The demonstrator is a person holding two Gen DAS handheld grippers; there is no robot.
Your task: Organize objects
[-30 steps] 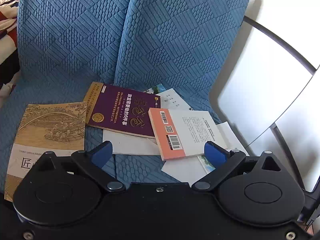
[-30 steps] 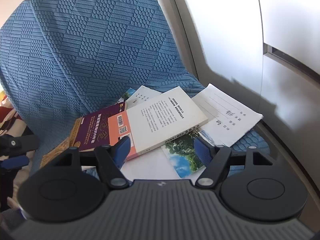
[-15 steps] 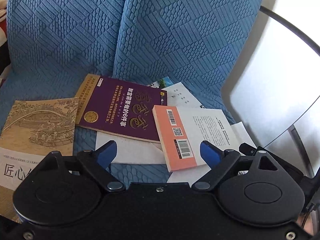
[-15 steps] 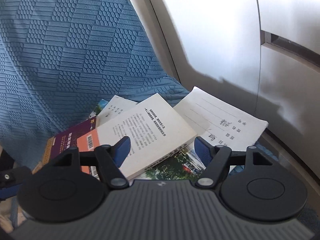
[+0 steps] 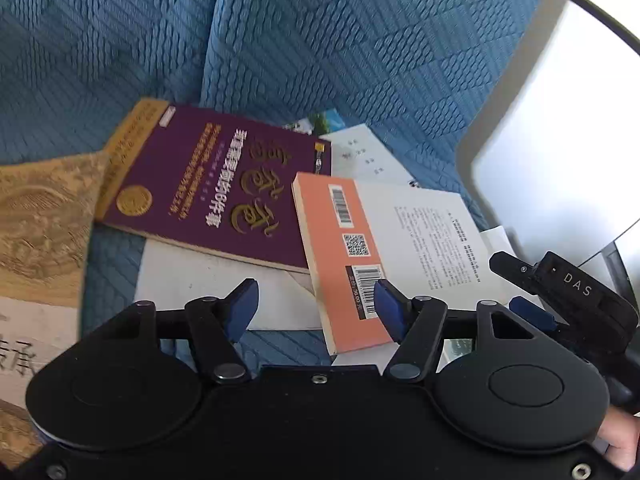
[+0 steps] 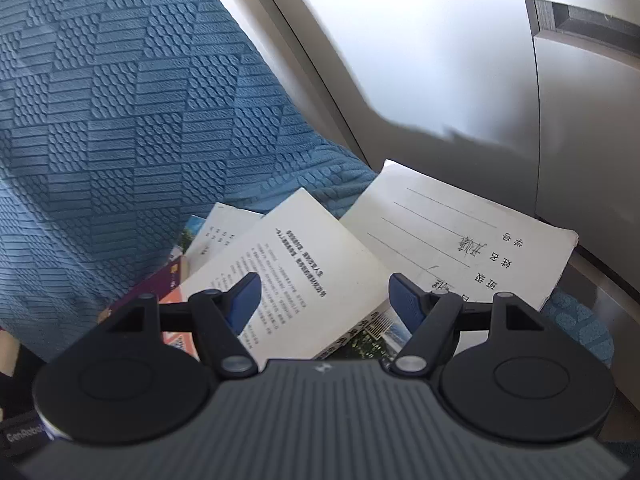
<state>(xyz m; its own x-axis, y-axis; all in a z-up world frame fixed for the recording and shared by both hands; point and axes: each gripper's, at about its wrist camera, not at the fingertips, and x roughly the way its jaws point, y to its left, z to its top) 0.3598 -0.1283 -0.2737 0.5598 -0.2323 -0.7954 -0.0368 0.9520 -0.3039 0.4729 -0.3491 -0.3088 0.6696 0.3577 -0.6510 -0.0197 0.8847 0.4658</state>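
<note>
**Two tools close in on a scatter of books**

Both tools have dropped nearer the pile since a second ago, and the left tool (image 5: 316,306) has just been narrowing its jaws, which now stand partly apart over the near edge of the orange-and-white paperback with barcodes (image 5: 384,248); its blue pads are not seen pressing on anything. The right tool (image 6: 325,300) hovers with jaws moderately wide and empty above the same paperback's white printed half (image 6: 296,272).

The sorting looks barely begun. On the blue quilted sofa cover (image 5: 360,40) the books lie fanned and overlapping: a purple hardback with gold lettering (image 5: 216,192) rests partly on a plain white sheet (image 5: 200,284), the paperback's edge overlapping it; a tan book printed with an old bridge scene (image 5: 44,220) sits apart at the left. At the right, a white lined booklet with handwritten characters (image 6: 460,240) juts towards the pale cabinet wall (image 6: 440,60), and a glossy landscape-photo booklet (image 6: 376,332) lies under the paperback. Nothing is yet stacked or squared; the paperback seems the first pick.
</note>
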